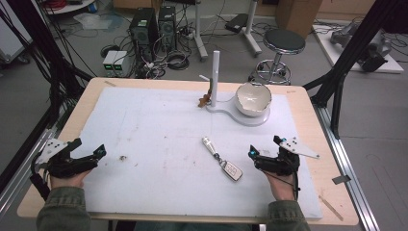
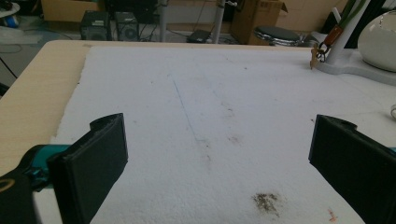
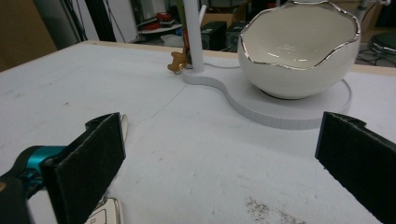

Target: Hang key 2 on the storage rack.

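Note:
A car key fob (image 1: 232, 170) with a silver cylinder (image 1: 209, 145) on its ring lies on the white mat (image 1: 159, 130), front of centre. My right gripper (image 1: 264, 146) rests open just right of it; in the right gripper view the fob (image 3: 105, 213) peeks out beside the left jaw. A white stand (image 1: 250, 117) at the back carries an eggshell-shaped bowl (image 1: 253, 98) and a post (image 1: 215, 72) with a brown charm (image 1: 205, 100) hanging from it. The bowl (image 3: 299, 51) lies ahead of the right gripper (image 3: 219, 154). My left gripper (image 1: 90, 147) stands open at the mat's left front, nothing between its jaws.
A dark smudge (image 1: 123, 158) marks the mat near the left gripper. A thin wooden stick (image 1: 331, 207) lies on the bare table at front right. Beyond the table stand a stool (image 1: 284, 43), computer towers (image 1: 144, 29) and black frame poles (image 1: 346, 62).

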`<state>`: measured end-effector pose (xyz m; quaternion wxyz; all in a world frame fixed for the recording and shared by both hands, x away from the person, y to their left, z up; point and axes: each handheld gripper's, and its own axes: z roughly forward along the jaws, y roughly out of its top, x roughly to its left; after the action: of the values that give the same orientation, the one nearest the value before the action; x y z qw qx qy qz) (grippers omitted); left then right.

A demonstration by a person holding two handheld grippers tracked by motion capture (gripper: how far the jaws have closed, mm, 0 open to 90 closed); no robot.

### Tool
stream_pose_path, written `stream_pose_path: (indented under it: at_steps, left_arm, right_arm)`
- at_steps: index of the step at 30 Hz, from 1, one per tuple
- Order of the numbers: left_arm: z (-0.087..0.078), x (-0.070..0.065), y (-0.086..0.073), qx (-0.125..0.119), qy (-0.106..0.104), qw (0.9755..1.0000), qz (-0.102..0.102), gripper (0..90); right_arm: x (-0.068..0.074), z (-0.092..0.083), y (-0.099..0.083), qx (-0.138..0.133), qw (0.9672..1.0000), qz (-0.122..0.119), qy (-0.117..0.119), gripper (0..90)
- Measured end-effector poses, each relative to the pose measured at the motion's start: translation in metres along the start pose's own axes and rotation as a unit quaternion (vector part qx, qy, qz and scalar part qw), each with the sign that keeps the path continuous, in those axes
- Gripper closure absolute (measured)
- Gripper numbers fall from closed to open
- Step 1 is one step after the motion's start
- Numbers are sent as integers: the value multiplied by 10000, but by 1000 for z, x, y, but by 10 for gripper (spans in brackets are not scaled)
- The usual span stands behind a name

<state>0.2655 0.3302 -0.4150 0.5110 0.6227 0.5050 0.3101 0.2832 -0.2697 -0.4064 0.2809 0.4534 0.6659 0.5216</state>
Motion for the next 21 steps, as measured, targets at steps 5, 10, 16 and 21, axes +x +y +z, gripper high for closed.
stream_pose_path:
  at_steps: [5, 10, 16, 21]
  left_arm:
    - [0, 0, -1, 12, -10, 10000, 23, 49]
    - [-1, 0, -2, 37, -5, 10000, 37, 50]
    - [-1, 1, -2, 56, -10, 10000, 33, 50]
    - [1, 0, -3, 116, -55, 9999, 47, 50]
  right_arm:
    - [5, 4, 2, 101, 9999, -73, 51, 4]
    - [11, 11, 3, 219, 9996, -153, 128, 4]
    - [16, 16, 4, 338, 9990, -218, 213, 4]
    - [21, 23, 5, 470, 9980, -278, 312, 5]
